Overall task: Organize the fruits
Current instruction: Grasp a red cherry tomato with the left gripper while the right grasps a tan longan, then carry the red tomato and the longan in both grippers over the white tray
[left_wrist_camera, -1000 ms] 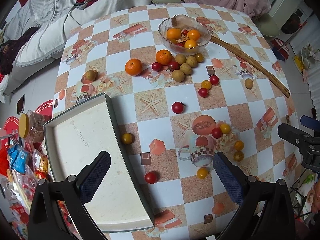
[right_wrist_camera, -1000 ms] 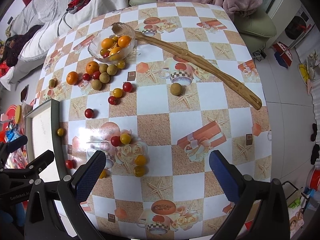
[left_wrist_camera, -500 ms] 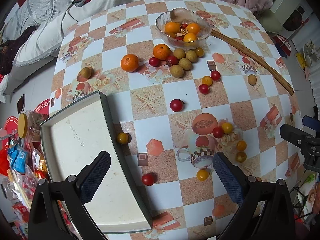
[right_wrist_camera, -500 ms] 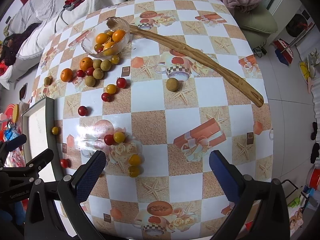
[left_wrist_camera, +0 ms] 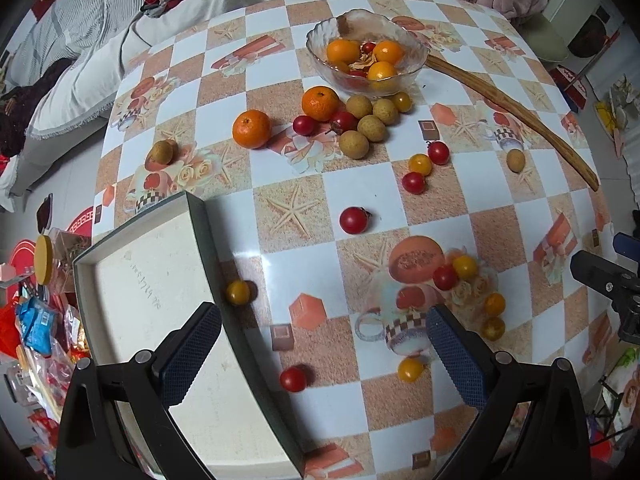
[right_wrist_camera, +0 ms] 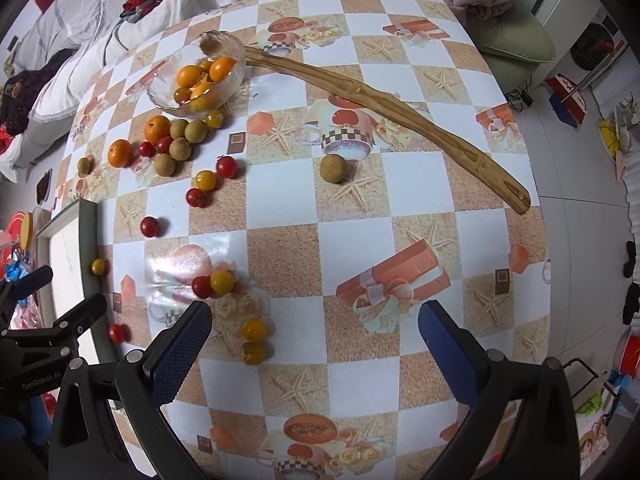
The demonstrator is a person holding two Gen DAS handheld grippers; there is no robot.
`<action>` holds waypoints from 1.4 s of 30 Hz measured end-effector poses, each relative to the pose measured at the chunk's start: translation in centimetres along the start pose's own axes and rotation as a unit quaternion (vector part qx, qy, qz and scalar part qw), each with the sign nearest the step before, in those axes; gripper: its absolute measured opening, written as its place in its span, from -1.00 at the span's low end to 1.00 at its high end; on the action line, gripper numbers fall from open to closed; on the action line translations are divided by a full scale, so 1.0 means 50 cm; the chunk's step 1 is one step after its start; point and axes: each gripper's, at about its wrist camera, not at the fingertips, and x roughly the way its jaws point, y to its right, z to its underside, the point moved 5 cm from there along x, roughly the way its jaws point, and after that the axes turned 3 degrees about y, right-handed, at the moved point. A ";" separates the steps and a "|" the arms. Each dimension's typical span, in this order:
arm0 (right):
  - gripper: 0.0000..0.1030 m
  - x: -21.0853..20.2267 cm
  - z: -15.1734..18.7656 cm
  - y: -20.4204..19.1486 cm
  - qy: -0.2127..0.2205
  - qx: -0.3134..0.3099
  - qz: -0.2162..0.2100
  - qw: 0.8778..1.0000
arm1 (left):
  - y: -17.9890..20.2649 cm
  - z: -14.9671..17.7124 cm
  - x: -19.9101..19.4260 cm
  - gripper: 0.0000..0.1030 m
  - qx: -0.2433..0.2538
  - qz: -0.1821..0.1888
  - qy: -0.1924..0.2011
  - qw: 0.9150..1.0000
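Fruits lie scattered on a checkered table. A glass bowl (left_wrist_camera: 366,54) at the far side holds oranges and small tomatoes. Two oranges (left_wrist_camera: 251,128), several brown longans (left_wrist_camera: 353,144) and red (left_wrist_camera: 353,220) and yellow cherry tomatoes (left_wrist_camera: 238,292) lie loose. An empty white tray (left_wrist_camera: 160,320) sits at the near left. My left gripper (left_wrist_camera: 320,354) is open and empty above the tray's edge and a red tomato (left_wrist_camera: 293,379). My right gripper (right_wrist_camera: 314,354) is open and empty above the table, near yellow tomatoes (right_wrist_camera: 254,329). The bowl (right_wrist_camera: 198,80) and tray (right_wrist_camera: 86,240) also show there.
A long wooden stick (right_wrist_camera: 384,112) lies across the far right of the table. A lone longan (right_wrist_camera: 333,168) lies near it. A sofa with clothes stands behind the table. Bags and clutter lie on the floor at left.
Both grippers have drawn back and up a little, so the table looks slightly farther and shifted. No fruit has moved. Both stay open.
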 end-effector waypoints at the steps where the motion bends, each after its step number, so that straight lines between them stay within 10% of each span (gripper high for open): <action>1: 1.00 0.008 -0.002 0.002 0.000 0.000 0.001 1.000 | 0.001 -0.003 0.009 1.00 0.000 -0.002 0.001 1.000; 20: 0.96 0.163 -0.132 0.031 0.037 -0.010 0.018 0.999 | 0.026 -0.079 0.166 0.90 -0.017 -0.004 0.025 1.000; 29: 0.18 0.200 -0.167 0.002 0.035 -0.028 0.017 0.999 | 0.027 -0.083 0.176 0.22 -0.036 0.020 0.022 0.999; 32: -0.50 0.198 -0.176 -0.002 0.042 -0.035 0.017 0.998 | 0.040 -0.088 0.168 -0.30 -0.024 0.032 0.030 0.999; 42: -0.49 0.157 -0.160 -0.007 0.041 -0.015 -0.034 0.998 | 0.003 -0.083 0.131 -0.52 -0.050 0.081 0.039 0.995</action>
